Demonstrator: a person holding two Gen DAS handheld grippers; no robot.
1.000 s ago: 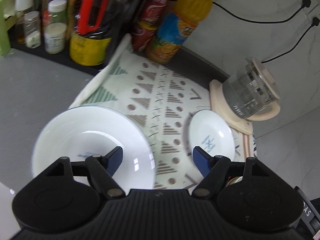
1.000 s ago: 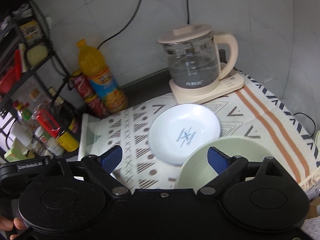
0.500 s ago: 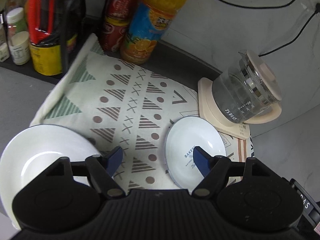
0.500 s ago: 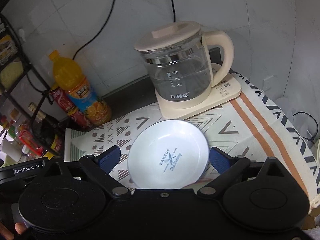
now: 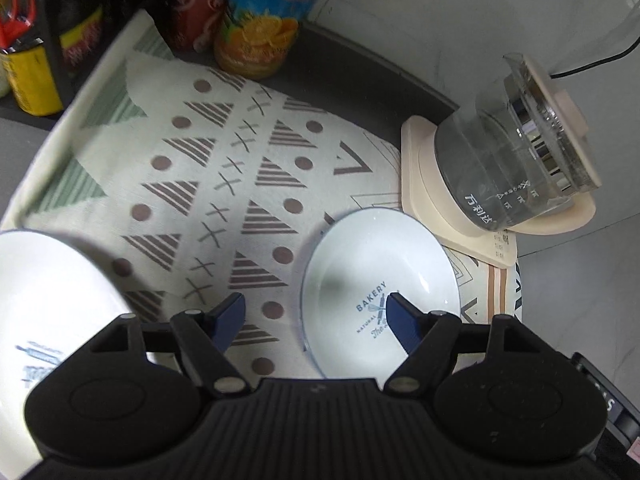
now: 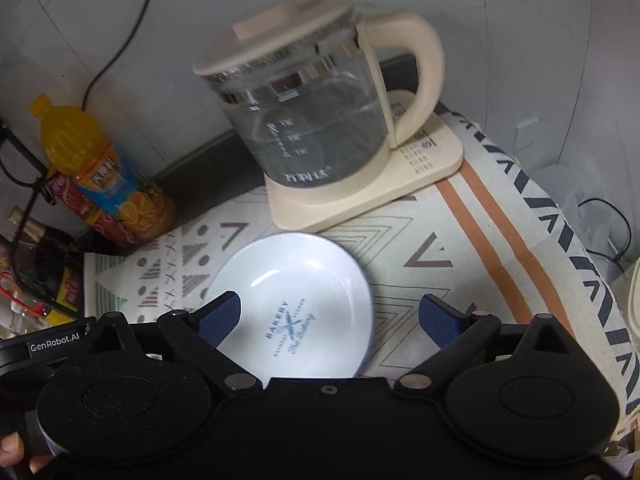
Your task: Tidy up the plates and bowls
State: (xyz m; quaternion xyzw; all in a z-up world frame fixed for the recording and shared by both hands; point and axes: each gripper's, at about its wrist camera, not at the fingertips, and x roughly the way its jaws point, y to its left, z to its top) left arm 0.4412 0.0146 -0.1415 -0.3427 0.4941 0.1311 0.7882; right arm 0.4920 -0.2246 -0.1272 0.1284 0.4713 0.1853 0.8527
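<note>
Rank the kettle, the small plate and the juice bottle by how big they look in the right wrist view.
1. Kettle
2. Small plate, partly hidden and nearer the camera
3. Juice bottle, farther back, so its true size is unsure

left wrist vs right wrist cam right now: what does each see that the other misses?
Left wrist only: the larger white plate at the cloth's left edge, and the left gripper, open.

Right wrist only: the kettle's handle, a fingertip at bottom left, and the right gripper, its jaws closing with nothing gripped.

Both: the small BAKERY plate, glass kettle, orange juice bottle and patterned cloth.
</note>
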